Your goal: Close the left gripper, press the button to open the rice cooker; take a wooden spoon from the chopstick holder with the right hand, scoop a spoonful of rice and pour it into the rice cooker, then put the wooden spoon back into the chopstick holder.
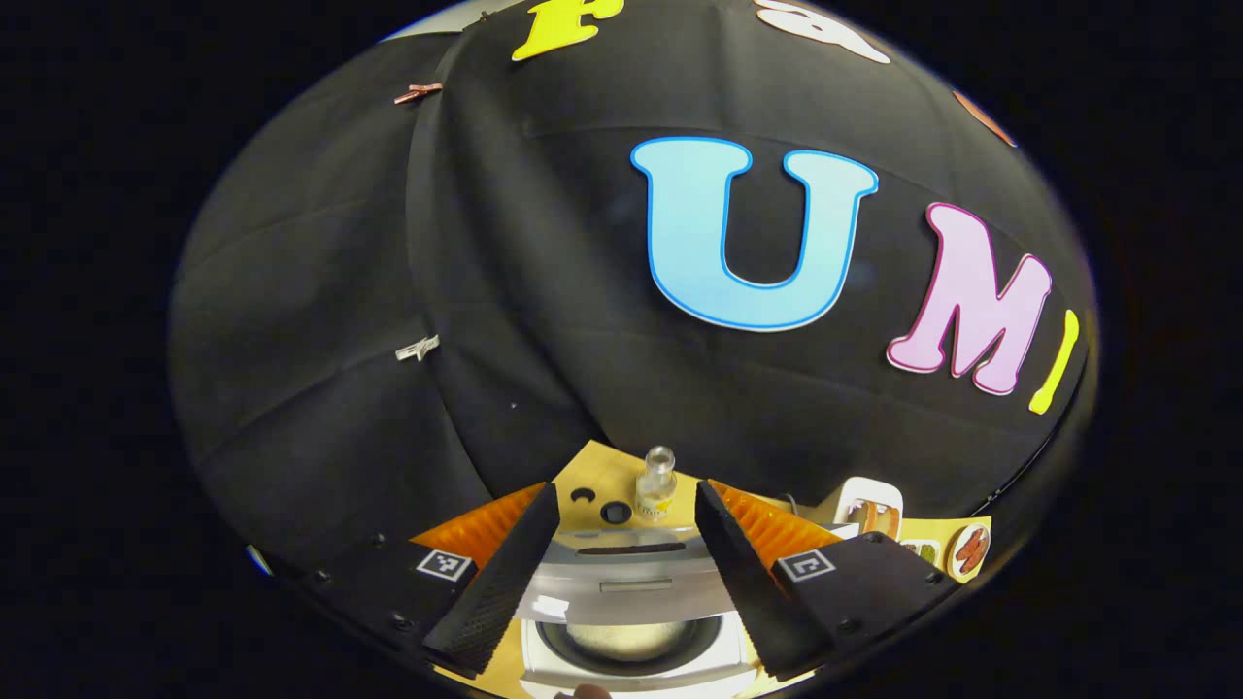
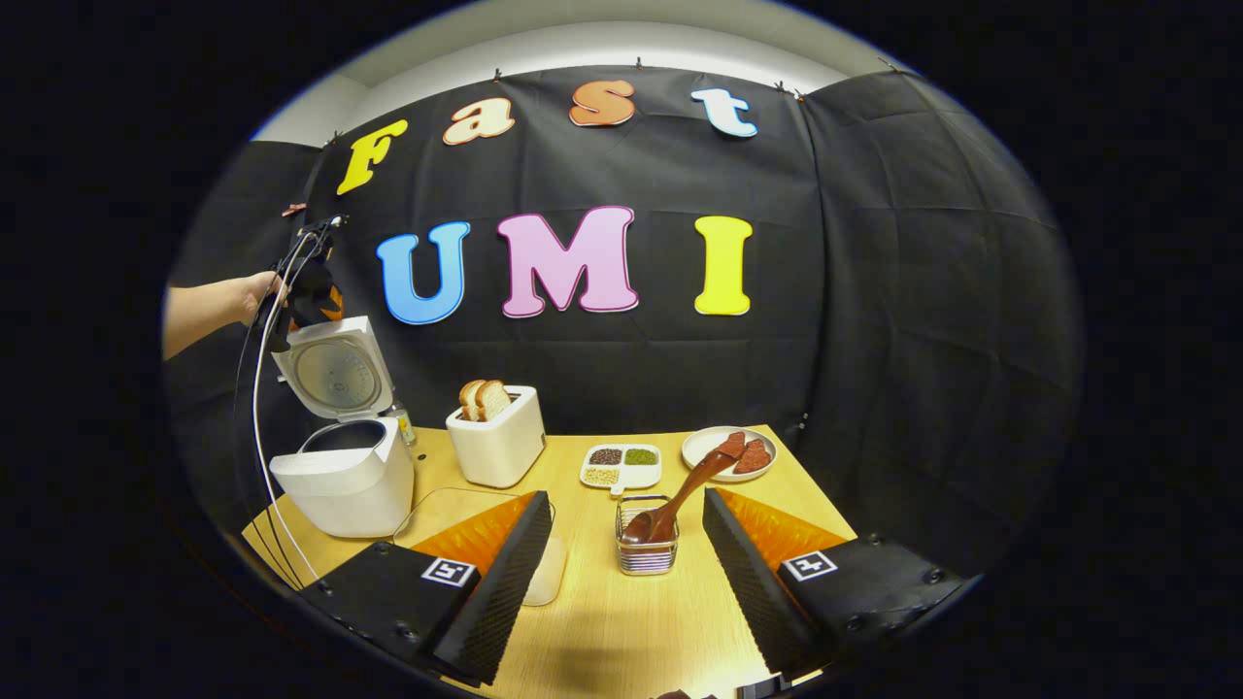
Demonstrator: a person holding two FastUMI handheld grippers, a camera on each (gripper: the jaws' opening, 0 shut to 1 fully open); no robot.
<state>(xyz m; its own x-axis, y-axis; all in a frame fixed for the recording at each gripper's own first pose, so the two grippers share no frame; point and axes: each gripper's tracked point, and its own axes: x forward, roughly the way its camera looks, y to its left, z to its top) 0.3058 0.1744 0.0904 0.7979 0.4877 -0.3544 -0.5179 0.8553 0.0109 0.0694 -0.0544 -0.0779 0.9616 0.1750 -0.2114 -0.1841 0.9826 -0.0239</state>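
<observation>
Standing open-lidded at the desk's [image 2: 602, 621] far left: rice cooker [image 2: 345, 476], left gripper [image 2: 306, 291] held above its lid, jaws wide. Wooden spoon [image 2: 680, 500] leaning in chopstick holder [image 2: 647, 549], centre desk. Right gripper [image 2: 626, 582] wide, empty, near the holder.

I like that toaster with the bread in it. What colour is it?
The toaster is white or cream, seen best in the right gripper view.
</observation>
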